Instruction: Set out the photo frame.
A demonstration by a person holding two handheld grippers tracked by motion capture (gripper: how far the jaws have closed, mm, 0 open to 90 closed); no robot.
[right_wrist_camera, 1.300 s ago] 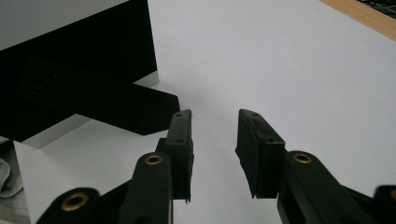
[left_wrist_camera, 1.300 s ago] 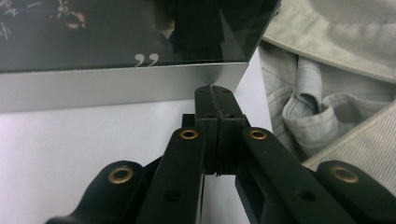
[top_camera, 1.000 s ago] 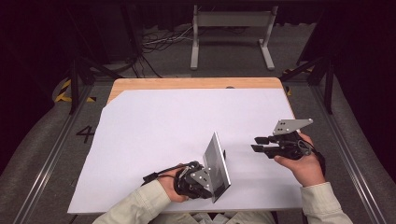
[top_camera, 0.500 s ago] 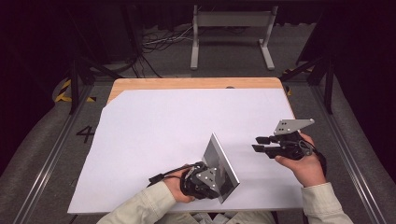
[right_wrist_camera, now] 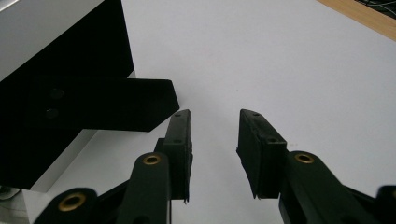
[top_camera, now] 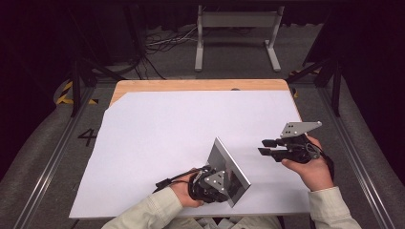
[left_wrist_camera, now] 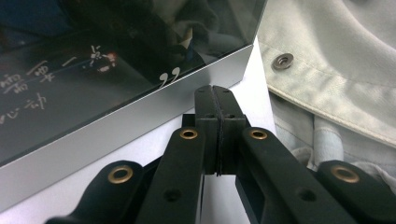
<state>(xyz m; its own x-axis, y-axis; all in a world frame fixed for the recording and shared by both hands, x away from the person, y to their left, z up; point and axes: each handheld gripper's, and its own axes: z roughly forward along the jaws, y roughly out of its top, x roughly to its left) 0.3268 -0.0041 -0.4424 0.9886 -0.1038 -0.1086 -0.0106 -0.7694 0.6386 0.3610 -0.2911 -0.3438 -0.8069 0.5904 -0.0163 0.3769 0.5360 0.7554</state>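
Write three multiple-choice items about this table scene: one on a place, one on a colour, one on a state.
1. Where does the tilted silver-framed dark glass panel stand?
A. the table's far edge
B. near the person, by the left gripper
C. on the floor

2. What colour is the sheet covering the wooden table?
A. white
B. green
C. red

3. How do the right gripper jaws stand?
A. shut on the panel
B. pressed together
C. apart, nothing between them

Answers: B, the high view shows it at the near edge; A, the sheet is white; C, bare sheet shows between the jaws.
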